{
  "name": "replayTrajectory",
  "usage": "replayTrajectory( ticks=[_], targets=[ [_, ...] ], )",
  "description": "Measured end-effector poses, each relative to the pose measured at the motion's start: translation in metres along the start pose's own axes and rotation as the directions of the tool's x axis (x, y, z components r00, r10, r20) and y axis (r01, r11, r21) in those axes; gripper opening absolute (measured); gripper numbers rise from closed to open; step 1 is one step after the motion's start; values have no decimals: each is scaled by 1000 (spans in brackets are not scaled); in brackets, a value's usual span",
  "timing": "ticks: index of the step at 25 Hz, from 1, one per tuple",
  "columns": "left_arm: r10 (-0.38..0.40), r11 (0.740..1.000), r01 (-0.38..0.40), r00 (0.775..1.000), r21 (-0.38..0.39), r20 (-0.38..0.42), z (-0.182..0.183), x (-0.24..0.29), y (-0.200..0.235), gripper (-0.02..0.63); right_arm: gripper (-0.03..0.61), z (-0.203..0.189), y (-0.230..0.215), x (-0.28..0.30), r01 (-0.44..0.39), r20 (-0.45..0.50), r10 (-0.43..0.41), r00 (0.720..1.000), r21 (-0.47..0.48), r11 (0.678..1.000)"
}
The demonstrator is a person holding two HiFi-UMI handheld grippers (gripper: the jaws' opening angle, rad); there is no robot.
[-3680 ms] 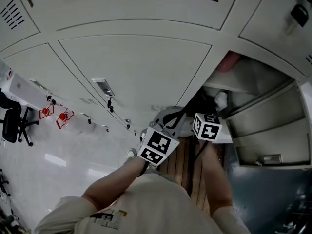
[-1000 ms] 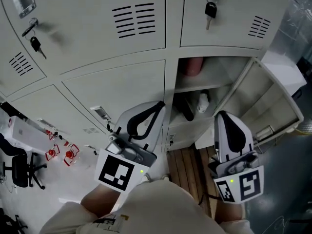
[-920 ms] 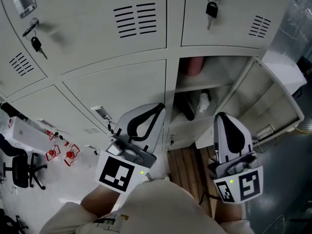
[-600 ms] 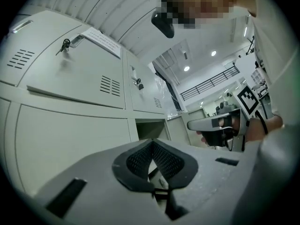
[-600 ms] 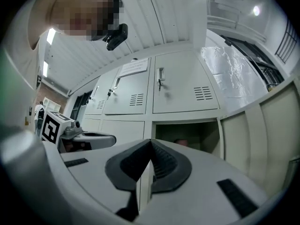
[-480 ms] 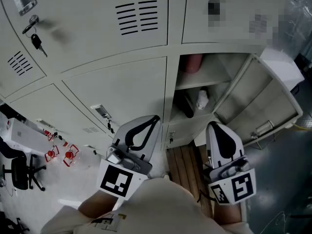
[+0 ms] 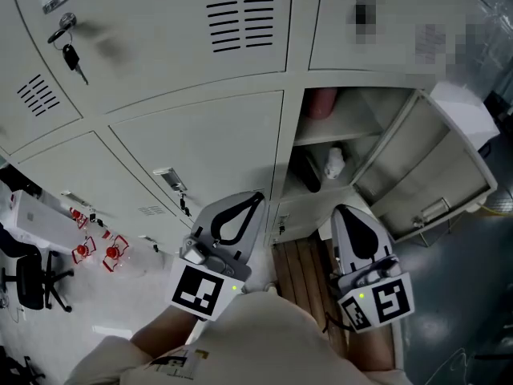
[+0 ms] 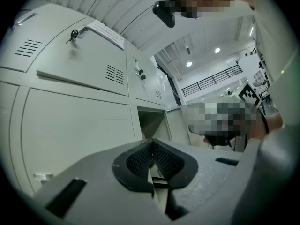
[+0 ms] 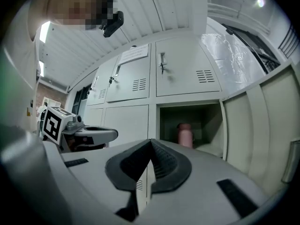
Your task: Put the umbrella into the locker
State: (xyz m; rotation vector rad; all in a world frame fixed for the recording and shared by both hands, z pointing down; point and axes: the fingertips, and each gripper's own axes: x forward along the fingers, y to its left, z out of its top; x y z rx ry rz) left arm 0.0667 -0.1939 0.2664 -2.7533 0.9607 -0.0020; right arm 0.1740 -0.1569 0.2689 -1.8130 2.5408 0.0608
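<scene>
The locker (image 7: 345,127) stands open at the right of the locker wall. On its lower shelf lies a dark folded umbrella (image 7: 309,172) beside a small white thing (image 7: 335,163). A pink bottle (image 7: 324,103) stands on the upper shelf, and the bottle (image 9: 184,134) also shows in the right gripper view. My left gripper (image 7: 257,196) is shut and empty in front of the closed door left of the opening. My right gripper (image 7: 345,210) is shut and empty just below the opening. Neither touches the umbrella. Both pairs of pads meet with nothing between them: left gripper (image 8: 151,142), right gripper (image 9: 150,141).
The locker's door (image 7: 437,167) swings out to the right. A wooden slatted board (image 7: 298,273) lies on the floor below. Keys (image 7: 70,54) hang from upper locker doors. An office chair (image 7: 24,283) and small red things (image 7: 96,247) are on the floor at left.
Both grippers have sunk and drawn back from the locker toward the person. The umbrella stays on the shelf.
</scene>
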Motion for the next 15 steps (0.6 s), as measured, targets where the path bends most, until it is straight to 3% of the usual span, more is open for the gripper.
replayTrajectory(
  ticks=[5, 10, 15],
  targets=[
    [-6, 1000, 6, 1000, -7, -10, -5, 0, -1, 8, 6, -3, -1, 0, -2, -17, 2, 1000, 5, 1000],
    [-4, 1000, 4, 1000, -17, -9, -5, 4, 3, 8, 6, -8, 1, 5, -51, -23, 53, 998, 96, 994],
    [-13, 1000, 13, 1000, -12, -4, -4, 6, 3, 8, 6, -10, 1, 8, -46, -30, 48, 998, 77, 996]
  ],
)
